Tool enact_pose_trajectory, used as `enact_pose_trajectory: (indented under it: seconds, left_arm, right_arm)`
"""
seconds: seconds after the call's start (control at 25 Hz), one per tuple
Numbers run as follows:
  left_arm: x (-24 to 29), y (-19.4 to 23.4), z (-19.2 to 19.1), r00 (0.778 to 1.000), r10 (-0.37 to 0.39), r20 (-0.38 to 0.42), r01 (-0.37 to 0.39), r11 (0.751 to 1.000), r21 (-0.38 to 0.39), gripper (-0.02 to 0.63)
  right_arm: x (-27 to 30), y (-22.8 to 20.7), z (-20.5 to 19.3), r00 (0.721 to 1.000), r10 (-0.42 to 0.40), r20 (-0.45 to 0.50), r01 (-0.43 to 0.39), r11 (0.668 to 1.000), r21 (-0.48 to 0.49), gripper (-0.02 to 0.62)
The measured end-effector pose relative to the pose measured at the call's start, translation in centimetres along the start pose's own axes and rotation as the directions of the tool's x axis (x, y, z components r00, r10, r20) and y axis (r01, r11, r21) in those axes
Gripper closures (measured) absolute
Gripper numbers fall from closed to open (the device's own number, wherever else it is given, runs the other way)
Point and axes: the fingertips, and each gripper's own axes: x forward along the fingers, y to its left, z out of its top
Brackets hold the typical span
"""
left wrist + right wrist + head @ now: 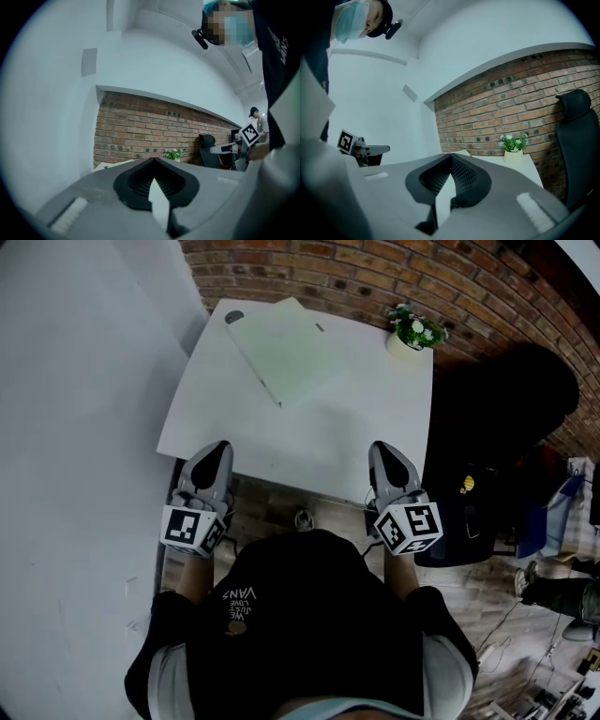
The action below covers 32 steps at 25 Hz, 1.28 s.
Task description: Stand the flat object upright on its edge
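Pale-green rectangular flat object (281,348) lies on smooth white table (375,442).

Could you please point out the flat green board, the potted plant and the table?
flat green board (281,351), head view, middle of its top face
potted plant (418,330), head view, its leaves
table (347,427), head view, bare top

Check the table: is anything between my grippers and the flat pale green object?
Nothing visible. Only bare table lies between the shut left gripper, the shut right gripper and the flat pale green object at the far left. The potted plant stands aside at the far right corner.
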Motion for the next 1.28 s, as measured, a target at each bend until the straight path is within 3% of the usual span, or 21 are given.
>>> enact_pose_trajectory:
  seconds: [0.32,0.64,1.28]
  left_arm:
    - [2.3,-1.1,-0.6,0.999,0.049,-0.006,-0.049,0.999,-0.011,0.606]
    - [2.9,0.3,-1.1,0.996,0.075,-0.042,-0.077,0.997,-0.029,0.606]
    - [6.3,7.9,-0.2,0.993,-0.109,-0.05,0.108,0.994,-0.027,0.606]
  right_arm:
    - [2.3,-2.2,0.2,0.996,0.085,-0.034,-0.085,0.996,-0.015,0.597]
    - [4.3,-2.4,-0.3,0.994,0.094,-0.05,-0.094,0.996,0.0,0.597]
    - [9.3,1.9,-0.3,0.998,-0.058,-0.023,0.059,0.998,0.021,0.597]
